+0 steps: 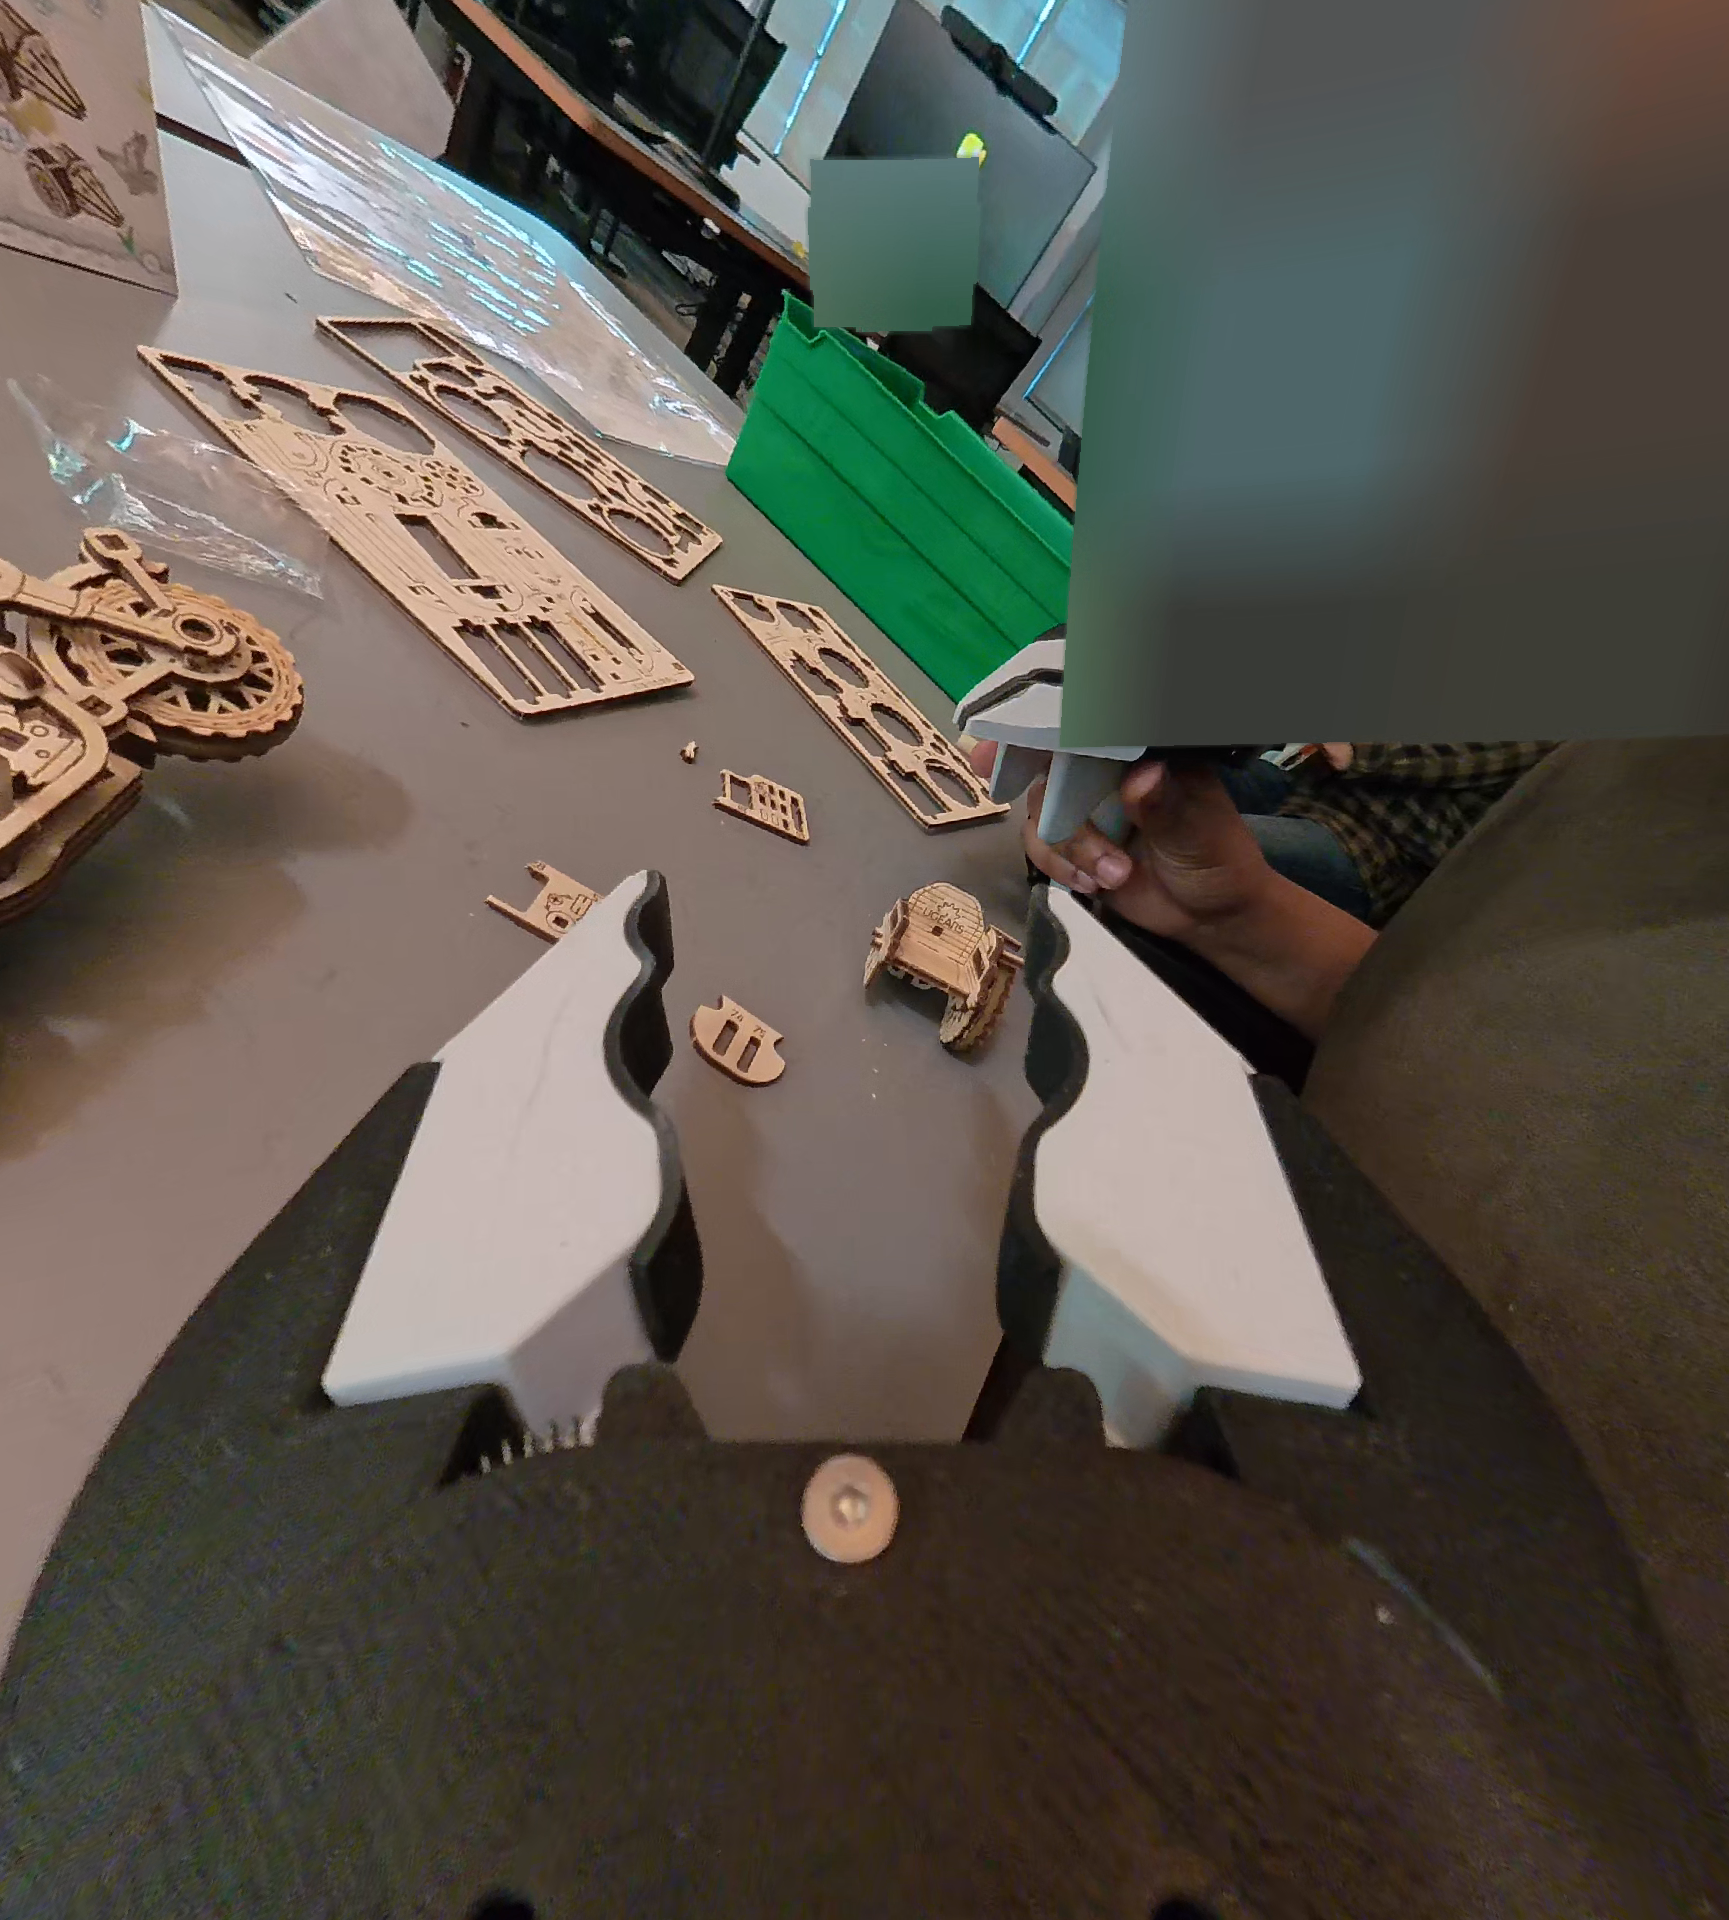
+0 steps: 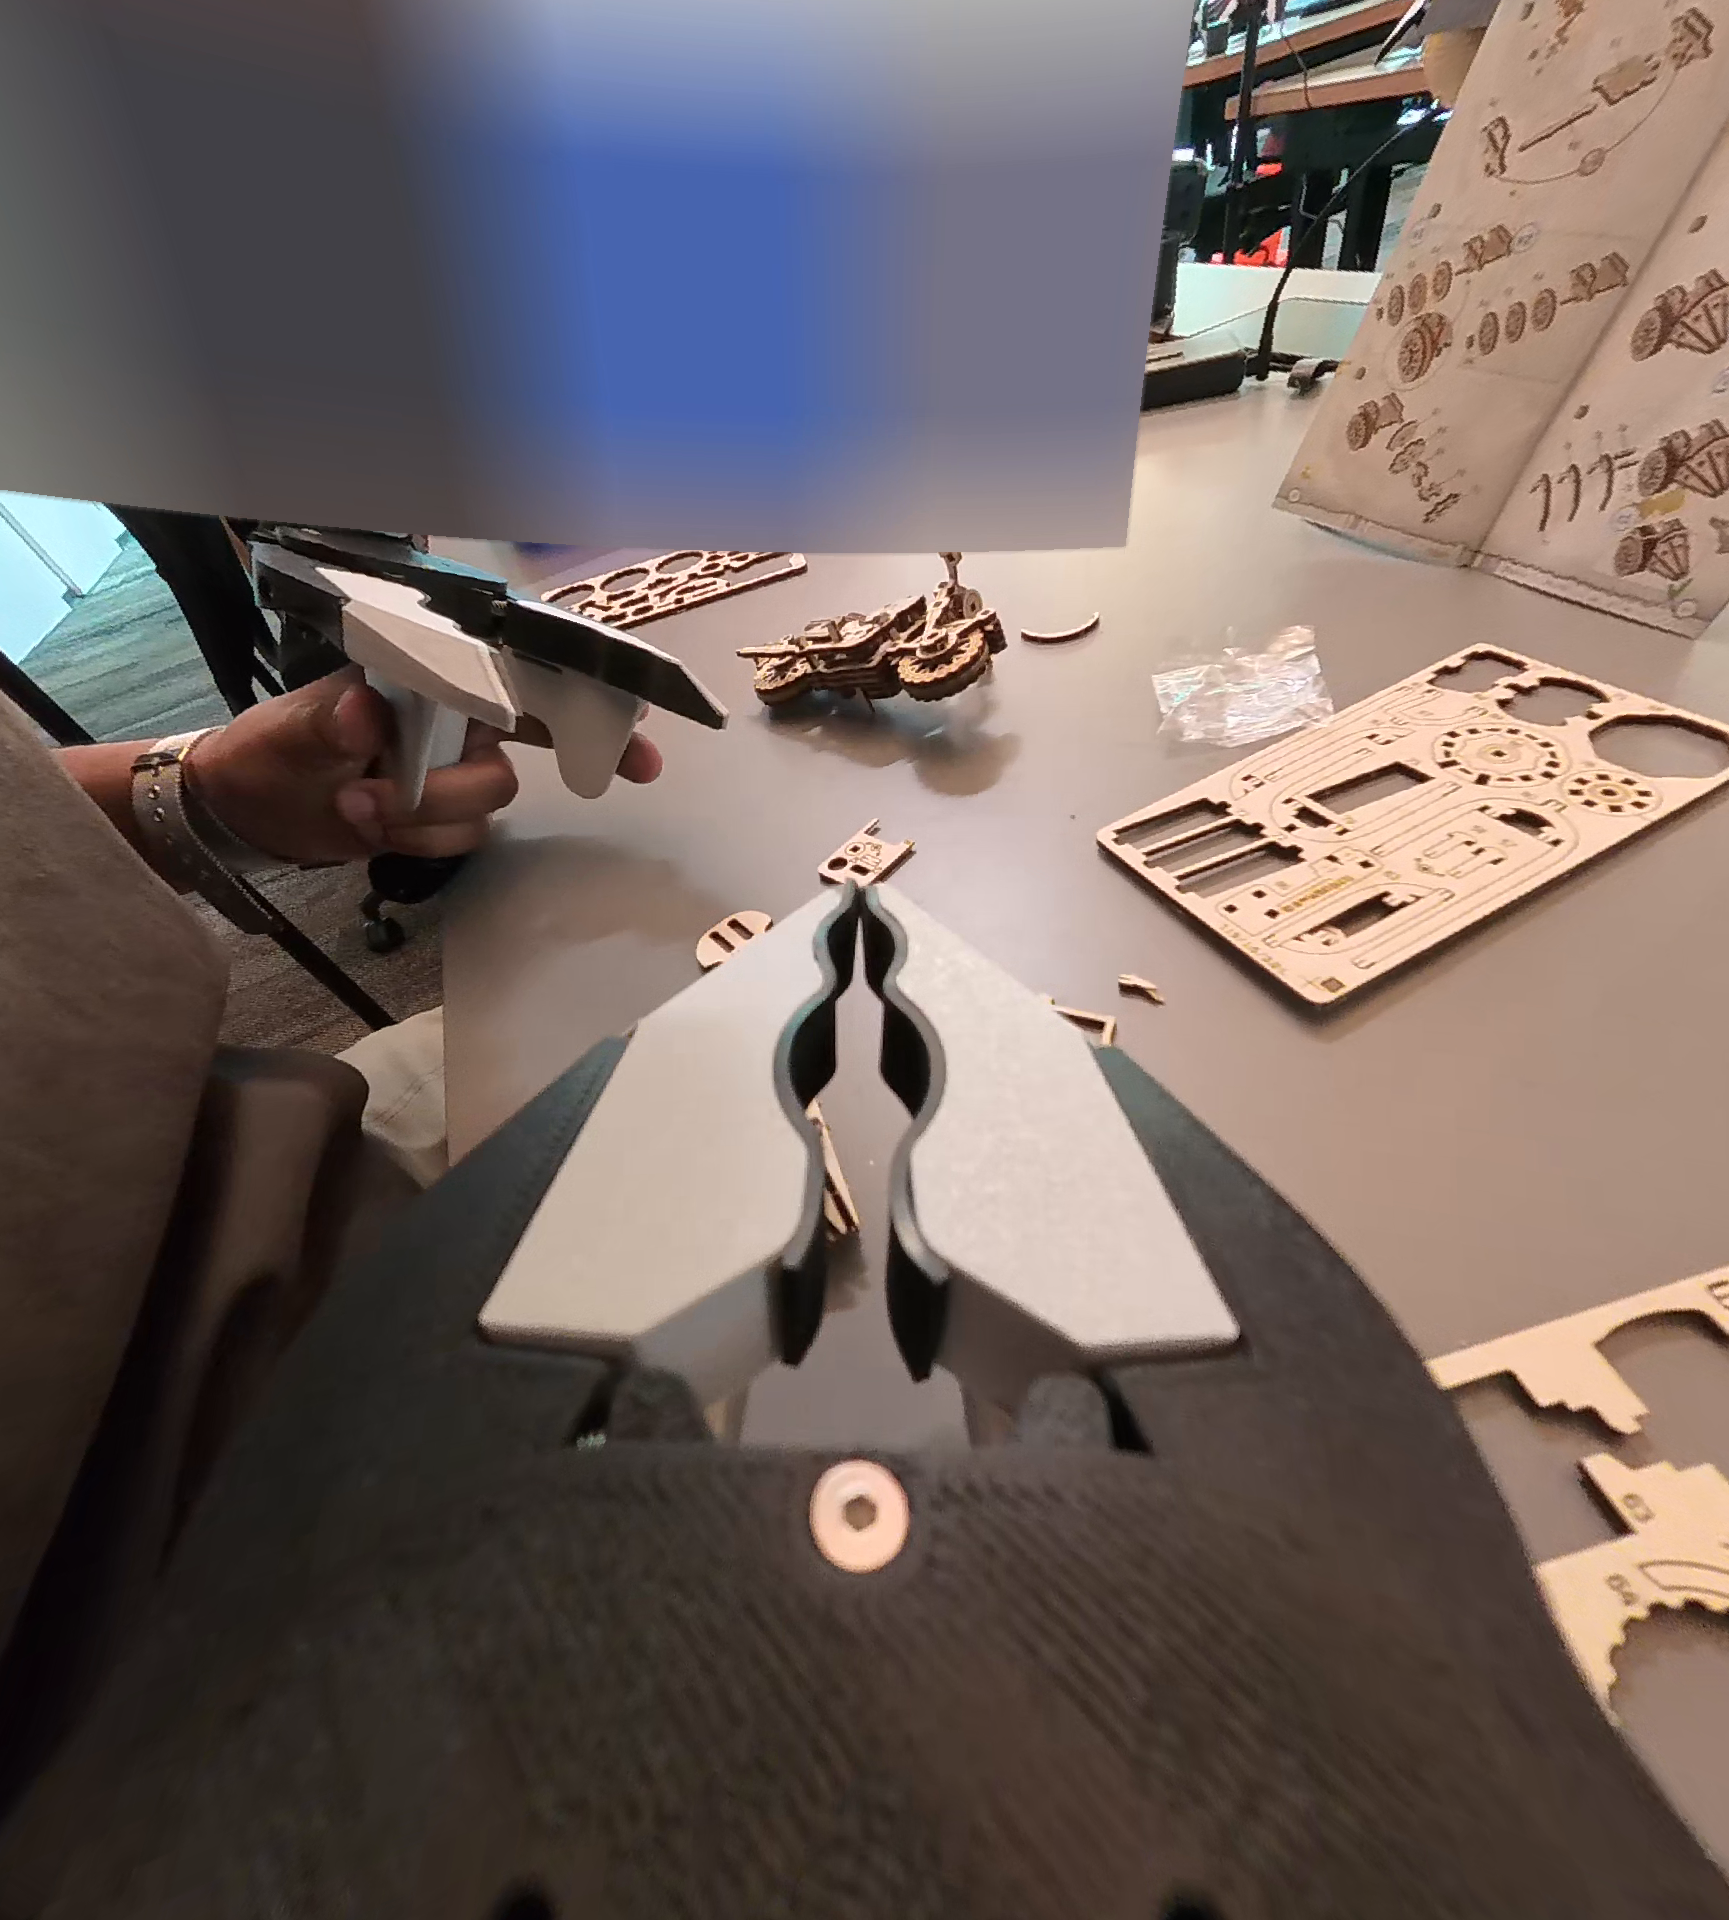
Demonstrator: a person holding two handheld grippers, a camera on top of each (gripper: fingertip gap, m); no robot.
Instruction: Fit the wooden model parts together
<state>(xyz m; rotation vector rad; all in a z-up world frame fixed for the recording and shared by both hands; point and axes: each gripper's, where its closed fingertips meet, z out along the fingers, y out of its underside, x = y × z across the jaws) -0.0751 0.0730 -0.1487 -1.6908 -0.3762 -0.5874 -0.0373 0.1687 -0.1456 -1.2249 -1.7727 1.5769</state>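
Note:
My left gripper (image 1: 844,914) is open and empty, low over the grey table (image 1: 340,1039). Ahead between its fingertips lie a small wooden sub-assembly (image 1: 948,961) and an oval piece with two slots (image 1: 738,1042), neither touched. A flat notched piece (image 1: 548,902) lies by the left fingertip. My right gripper (image 2: 858,896) is shut, tips touching, with nothing between them. A bit of wood (image 2: 832,1174) shows through the gap lower between its fingers. The oval piece (image 2: 730,935) and the notched piece (image 2: 865,854) lie just beyond. The left gripper also shows in the right wrist view (image 2: 704,712).
A built wooden motorcycle (image 1: 112,665) (image 2: 870,655) stands at the left. Punched-out wooden sheets (image 1: 424,530) (image 2: 1431,821) and a small grid piece (image 1: 763,805) lie on the table. Instruction sheets (image 2: 1618,312), a clear plastic bag (image 2: 1239,686) and a green bin (image 1: 891,499) lie beyond. Left tips to right tips: about 11 cm. The built wooden motorcycle (image 2: 870,655) lies some 9 cm from my left tips, 20 cm from my right tips.

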